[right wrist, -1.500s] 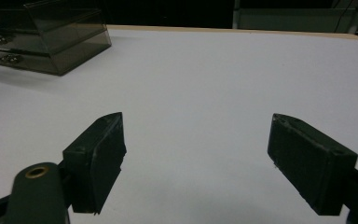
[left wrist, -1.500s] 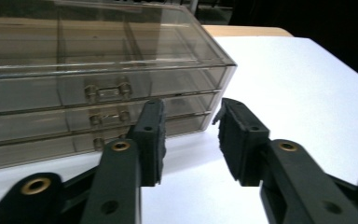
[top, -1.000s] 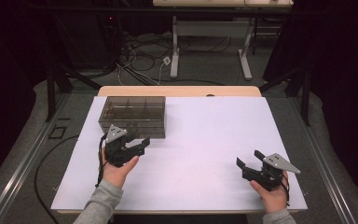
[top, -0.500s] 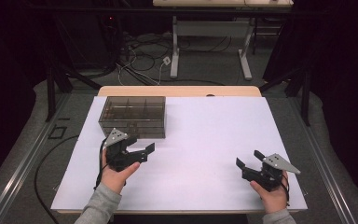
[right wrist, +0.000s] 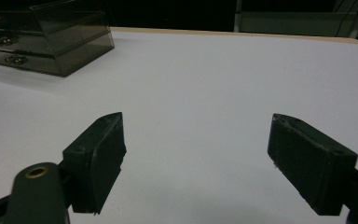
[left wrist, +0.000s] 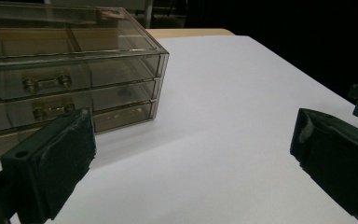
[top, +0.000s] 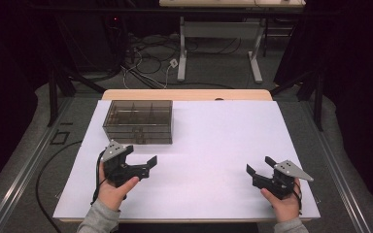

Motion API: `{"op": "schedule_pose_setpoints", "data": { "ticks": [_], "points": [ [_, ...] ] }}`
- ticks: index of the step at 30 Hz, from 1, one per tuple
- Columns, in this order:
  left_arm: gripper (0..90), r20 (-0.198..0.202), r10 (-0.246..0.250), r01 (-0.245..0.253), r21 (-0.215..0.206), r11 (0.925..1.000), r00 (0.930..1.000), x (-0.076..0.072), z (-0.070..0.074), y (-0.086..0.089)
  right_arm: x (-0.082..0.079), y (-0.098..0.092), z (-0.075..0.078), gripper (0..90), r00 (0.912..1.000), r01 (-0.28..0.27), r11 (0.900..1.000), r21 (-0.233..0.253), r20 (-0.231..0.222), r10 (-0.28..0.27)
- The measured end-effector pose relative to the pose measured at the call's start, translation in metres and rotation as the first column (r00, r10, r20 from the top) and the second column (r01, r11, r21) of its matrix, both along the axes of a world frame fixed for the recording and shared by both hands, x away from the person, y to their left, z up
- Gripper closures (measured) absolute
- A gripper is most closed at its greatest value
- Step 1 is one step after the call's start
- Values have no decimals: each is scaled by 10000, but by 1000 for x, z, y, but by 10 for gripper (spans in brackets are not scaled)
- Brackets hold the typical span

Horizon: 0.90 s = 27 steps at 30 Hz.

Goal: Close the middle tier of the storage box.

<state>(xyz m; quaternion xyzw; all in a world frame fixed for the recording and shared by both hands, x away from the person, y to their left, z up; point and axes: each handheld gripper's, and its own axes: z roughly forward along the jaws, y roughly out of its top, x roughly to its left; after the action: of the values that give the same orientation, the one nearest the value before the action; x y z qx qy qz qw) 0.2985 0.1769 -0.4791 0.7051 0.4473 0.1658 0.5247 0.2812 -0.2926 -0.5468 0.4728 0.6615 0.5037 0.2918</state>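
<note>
- Surface: a white sheet over a wooden top fills the centre of the high view. It is bare except for one box at its upper left and the two tools along its lower edge.
- Drawer box: a smoky, see-through plastic organiser with an open compartmented top and stacked drawers. It stands flat in the upper left of the surface, fronts facing the lower edge of the frame. In the left gripper view two small metal pulls show on the upper drawer fronts; all drawers appear closed.
- Left tool: held in the person's left hand at the lower left of the high view, near the box but apart from it. Its jaws stand wide apart and hold nothing; they point toward the frame's right, not at the drawers.
- Right tool: held in the right hand at the lower right, well apart from the box. Its jaws are likewise spread wide and empty, over bare surface.
- Step in hand, as a judgement: an approach stage, with no contact yet made on the box.
- Next move, as a judgement: the left tool would need to turn toward the drawer fronts, line its jaws up on one pull and close on it.
</note>
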Motion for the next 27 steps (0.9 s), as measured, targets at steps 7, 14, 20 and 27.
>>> {"op": "schedule_pose_setpoints", "data": {
  "ticks": [7,14,20,27],
  "points": [
    [4,392,93,-81,-299,9995,9992,-8,-6,15,0,0,0,186,10000,-8,10000,64,9,8],
    [4,676,396,-398,7,9992,9969,-13,-15,31,-1,0,0,186,10000,12,10000,-4,-25,-12],
    [4,727,737,-733,-79,9973,9946,-14,-22,41,-1,0,0,186,10000,29,10000,5,-47,-29],
    [4,885,1181,-1164,-236,9929,9891,-16,-28,52,0,0,-1,186,10000,36,10000,32,-27,-36]
  ]
}}
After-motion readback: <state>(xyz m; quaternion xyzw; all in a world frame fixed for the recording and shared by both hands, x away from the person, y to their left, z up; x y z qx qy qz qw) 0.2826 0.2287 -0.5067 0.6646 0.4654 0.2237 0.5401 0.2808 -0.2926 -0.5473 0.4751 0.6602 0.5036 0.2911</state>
